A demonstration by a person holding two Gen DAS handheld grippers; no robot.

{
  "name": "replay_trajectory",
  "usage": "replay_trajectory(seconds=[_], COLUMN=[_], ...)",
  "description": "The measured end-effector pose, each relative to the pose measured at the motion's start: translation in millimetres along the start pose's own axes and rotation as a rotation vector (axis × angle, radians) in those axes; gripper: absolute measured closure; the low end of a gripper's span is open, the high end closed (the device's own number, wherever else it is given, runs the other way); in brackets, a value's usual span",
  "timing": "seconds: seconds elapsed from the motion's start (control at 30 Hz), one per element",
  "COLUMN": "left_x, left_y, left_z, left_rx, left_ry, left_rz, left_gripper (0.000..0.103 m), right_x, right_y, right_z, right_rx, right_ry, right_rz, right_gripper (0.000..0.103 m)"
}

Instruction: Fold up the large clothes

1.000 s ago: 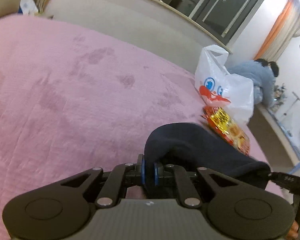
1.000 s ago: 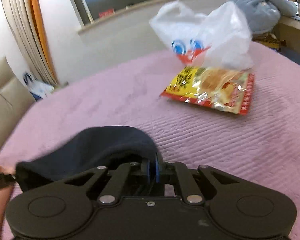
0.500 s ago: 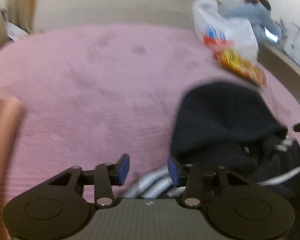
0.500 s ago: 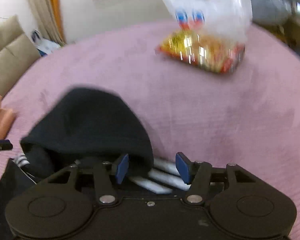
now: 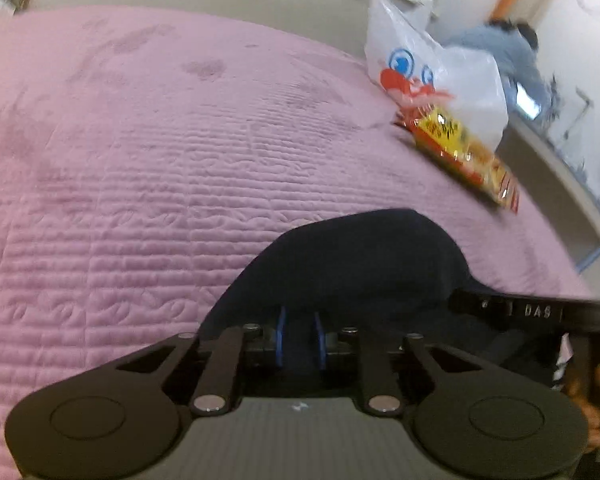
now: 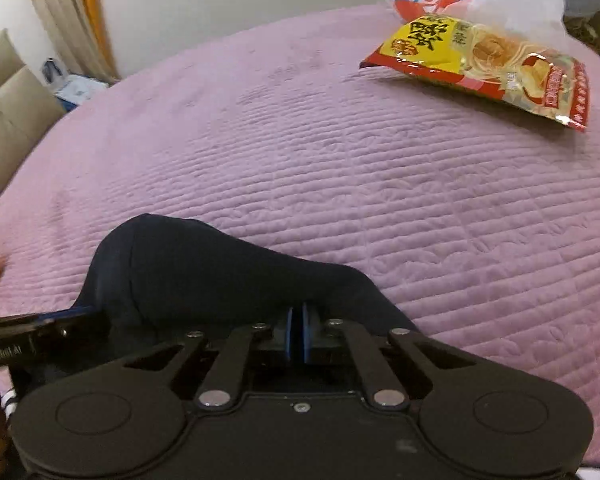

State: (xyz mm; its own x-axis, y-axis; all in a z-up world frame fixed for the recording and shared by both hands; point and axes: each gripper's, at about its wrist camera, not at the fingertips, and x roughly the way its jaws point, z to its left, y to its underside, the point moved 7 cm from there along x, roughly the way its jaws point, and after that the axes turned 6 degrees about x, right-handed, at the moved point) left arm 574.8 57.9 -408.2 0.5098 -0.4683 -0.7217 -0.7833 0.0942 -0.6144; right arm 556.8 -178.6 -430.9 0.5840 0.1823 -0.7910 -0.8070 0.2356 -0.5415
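Both grippers, spread wide half a second ago over a loose dark heap, now sit low on the garment (image 5: 352, 256) again, with the quilt (image 5: 140, 168) filling more of each view.

Left gripper (image 5: 299, 340): pitched steeply downward toward the bed. Its blue pads (image 5: 281, 336) are closing on a thick fold of navy cloth, which fills the gap between them and bulges forward over the fingertips.

Right gripper (image 6: 296, 334): also pitched steeply downward. Its pads (image 6: 289, 332) are pressed almost flat together, pinching a thin edge of the same cloth (only a sliver of fabric shows between them).

Garment: navy, bunched into a rounded hump on the pink quilt directly ahead of both grippers, spanning from one to the other. In each wrist view the opposite gripper's black finger enters from the side at the garment's edge, with part of a hand (image 5: 596, 400) behind it.

Background: a snack packet (image 6: 496, 64) and a white bag (image 5: 432, 64) lie well apart from the garment, at the far side of the bed.
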Motion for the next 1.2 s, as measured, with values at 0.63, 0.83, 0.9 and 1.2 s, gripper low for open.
replay_trajectory(seconds=[0.63, 0.83, 0.9, 1.2], left_x=[24, -10, -49, -246], left_y=[-39, -39, -39, 45], left_z=[12, -19, -30, -130], left_rx=[0.036, 0.176, 0.18, 0.416], left_ry=[0.149, 0.1, 0.124, 0.123], left_rz=[0.143, 0.011, -0.072, -0.244], left_gripper=[0.036, 0.095, 0.095, 0.097], right_x=[6, -23, -62, -274], right_y=[-27, -18, -16, 63], right_z=[-3, 8, 11, 54], right_rx=[-0.197, -0.218, -0.224, -0.427], right_ry=[-0.113, -0.165, -0.18, -0.166], right_rz=[0.16, 0.096, 0.018, -0.306], right_gripper=[0.025, 0.09, 0.091, 0.092])
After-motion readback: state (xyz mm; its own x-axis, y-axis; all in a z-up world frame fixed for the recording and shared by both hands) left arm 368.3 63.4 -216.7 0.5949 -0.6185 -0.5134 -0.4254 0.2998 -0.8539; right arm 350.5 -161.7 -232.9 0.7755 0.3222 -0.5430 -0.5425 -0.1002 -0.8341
